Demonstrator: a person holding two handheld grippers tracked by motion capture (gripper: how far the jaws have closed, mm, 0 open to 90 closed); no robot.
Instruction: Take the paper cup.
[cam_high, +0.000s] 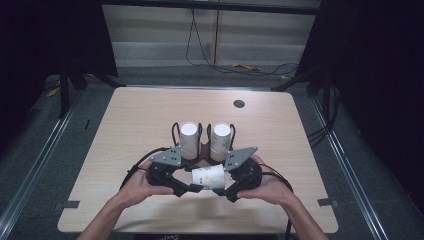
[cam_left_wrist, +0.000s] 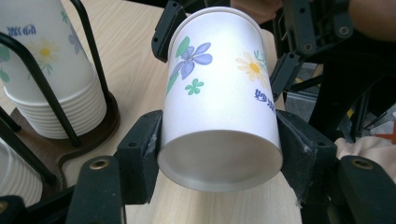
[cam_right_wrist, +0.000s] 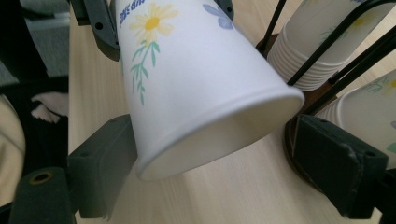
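Paper cup (cam_high: 209, 177) lies sideways above the table's (cam_high: 125, 125) near edge, clamped at one end by left gripper (cam_high: 192, 188), right gripper (cam_high: 220, 190) spread clear of the other; handover looks done, placing remains.

we see a white paper cup (cam_left_wrist: 219, 116) printed with blue, yellow and green flowers and blue lettering, black gripper jaws, a pale wood table (cam_high: 140, 125), white cup stacks (cam_high: 189, 137) in a black wire rack (cam_left_wrist: 88, 42).
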